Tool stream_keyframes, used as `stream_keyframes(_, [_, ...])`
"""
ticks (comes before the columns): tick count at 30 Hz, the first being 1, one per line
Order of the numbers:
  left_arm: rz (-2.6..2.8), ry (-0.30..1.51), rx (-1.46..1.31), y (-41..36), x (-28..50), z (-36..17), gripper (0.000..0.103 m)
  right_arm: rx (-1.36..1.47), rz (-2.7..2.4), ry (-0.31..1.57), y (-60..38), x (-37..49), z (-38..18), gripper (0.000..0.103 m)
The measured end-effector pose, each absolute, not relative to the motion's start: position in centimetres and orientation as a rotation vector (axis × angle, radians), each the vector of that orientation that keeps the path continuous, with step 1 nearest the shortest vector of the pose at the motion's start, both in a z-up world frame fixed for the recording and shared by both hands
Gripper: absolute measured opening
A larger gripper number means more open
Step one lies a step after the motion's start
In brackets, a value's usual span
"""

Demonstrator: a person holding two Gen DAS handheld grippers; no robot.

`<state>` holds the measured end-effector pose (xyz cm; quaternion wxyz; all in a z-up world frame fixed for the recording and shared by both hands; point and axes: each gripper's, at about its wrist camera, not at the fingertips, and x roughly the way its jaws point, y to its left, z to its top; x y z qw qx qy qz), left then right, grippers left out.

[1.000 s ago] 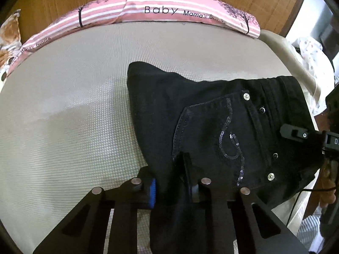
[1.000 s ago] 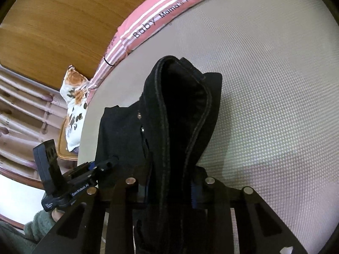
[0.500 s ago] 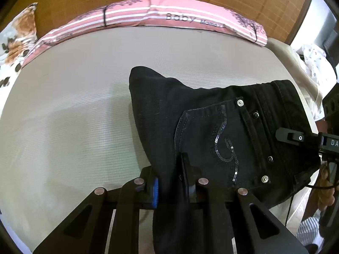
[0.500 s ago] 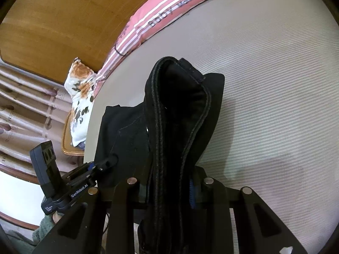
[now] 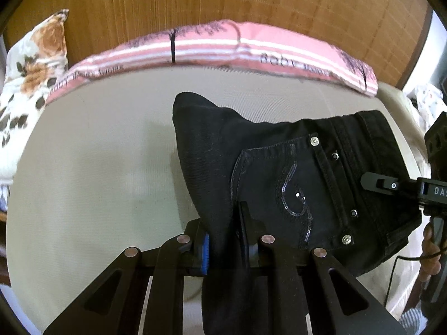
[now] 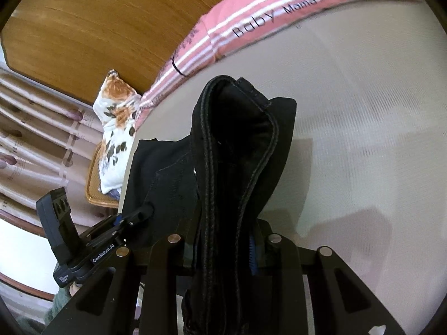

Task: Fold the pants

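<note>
The bed (image 5: 97, 173) lies bare left of the pants (image 5: 279, 173), free for passing. At its far edge the pink pillow (image 5: 223, 47) and the floral pillow (image 5: 33, 55) rest against the headboard (image 5: 223, 0). Curtains (image 6: 33, 128) close the left.

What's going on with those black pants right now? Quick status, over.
Left gripper shut on pants, right gripper shut on the waistband end. Pants folded, held over the bed. Pink pillow beyond, nothing in the way.

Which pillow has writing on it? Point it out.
The long pink striped pillow along the headboard: it reads "Baby". The floral pillow at the left corner has only orange flowers.
</note>
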<state>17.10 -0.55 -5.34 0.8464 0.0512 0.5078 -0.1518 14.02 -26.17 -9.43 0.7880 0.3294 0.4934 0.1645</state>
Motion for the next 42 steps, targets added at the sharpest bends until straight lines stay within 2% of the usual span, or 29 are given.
stream_keyframes(15, [-0.282, 1.063, 0.090, -0.1, 28.1, -6.6, 0.018, 0.656, 0.369, 1.083, -25.5, 26.1, -10.2, 0.024])
stream_keyframes(20, [-0.264, 1.084, 0.105, 0.3, 29.9, -9.5, 0.019, 0.634, 0.353, 1.095, -25.3, 27.9, -12.2, 0.025])
stream_keyframes(23, [-0.256, 1.096, 0.101, 1.0, 30.1, -12.0, 0.030, 0.593, 0.318, 1.107, -25.5, 28.1, -13.7, 0.031])
stream_keyframes(26, [-0.257, 1.039, 0.121, 1.3, 29.4, -12.3, 0.041, 0.514, 0.282, 1.101, -25.3, 28.0, -14.3, 0.048])
stream_keyframes(28, [-0.222, 1.005, 0.175, 1.0, 28.9, -12.5, 0.058, 0.474, 0.263, 1.084, -25.1, 27.7, -14.4, 0.052])
stream_keyframes(30, [-0.177, 0.984, 0.216, 0.9, 28.6, -12.4, 0.066, 0.445, 0.245, 1.076, -24.9, 27.4, -14.1, 0.057])
stream_keyframes(42, [-0.103, 0.977, 0.246, 1.2, 22.9, -12.0, 0.070, 0.340, 0.163, 1.010, -25.1, 20.4, -12.0, 0.065])
